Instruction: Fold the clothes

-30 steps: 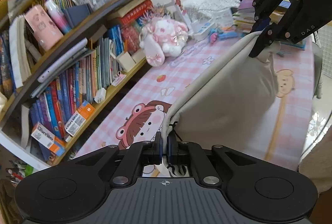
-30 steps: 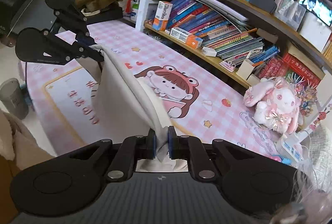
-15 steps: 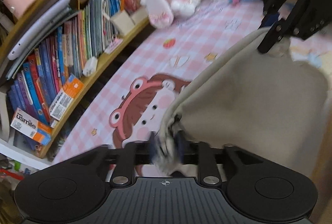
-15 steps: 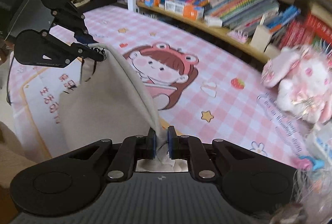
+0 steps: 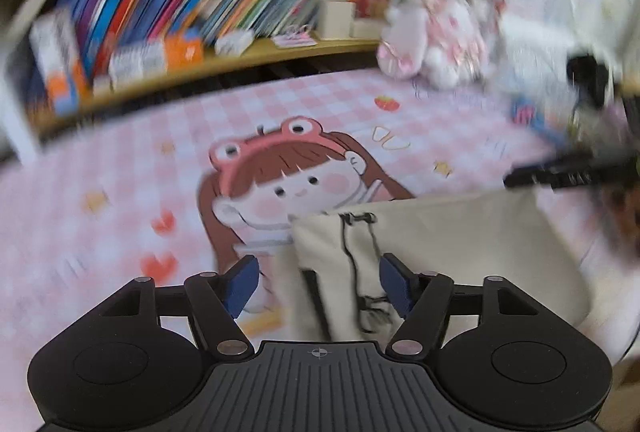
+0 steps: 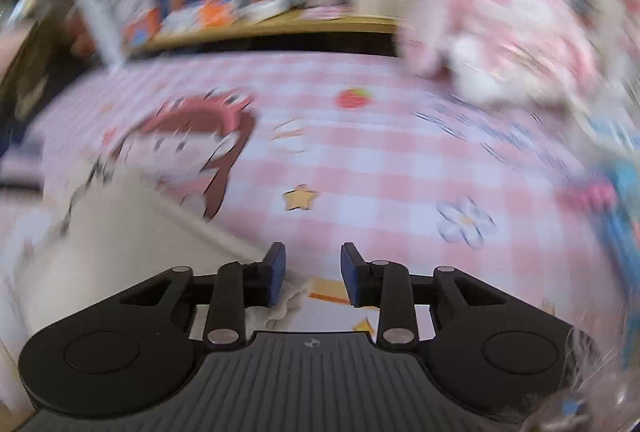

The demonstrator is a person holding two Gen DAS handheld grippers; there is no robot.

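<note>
A beige garment (image 5: 448, 256) with a black drawstring lies flat on the pink checked tablecloth (image 5: 120, 192). My left gripper (image 5: 318, 286) is open above the garment's drawstring edge, its blue pads spread wide with the cloth loose between them. In the right wrist view the same beige garment (image 6: 120, 232) lies to the left, its corner under the left fingertip (image 6: 276, 268). My right gripper (image 6: 312, 272) is open with only tablecloth (image 6: 360, 172) between its pads. The other gripper (image 5: 560, 176) shows as a dark blur at the garment's far right edge.
A low bookshelf (image 5: 192, 32) full of colourful books runs along the table's far side. A pink and white plush toy (image 5: 432, 44) sits at the back right, also large in the right wrist view as the plush toy (image 6: 500, 32). Both views are motion-blurred.
Both grippers held the garment's top edge up; now both have opened, turned toward the bookshelf, and the garment lies flat on the tablecloth.
</note>
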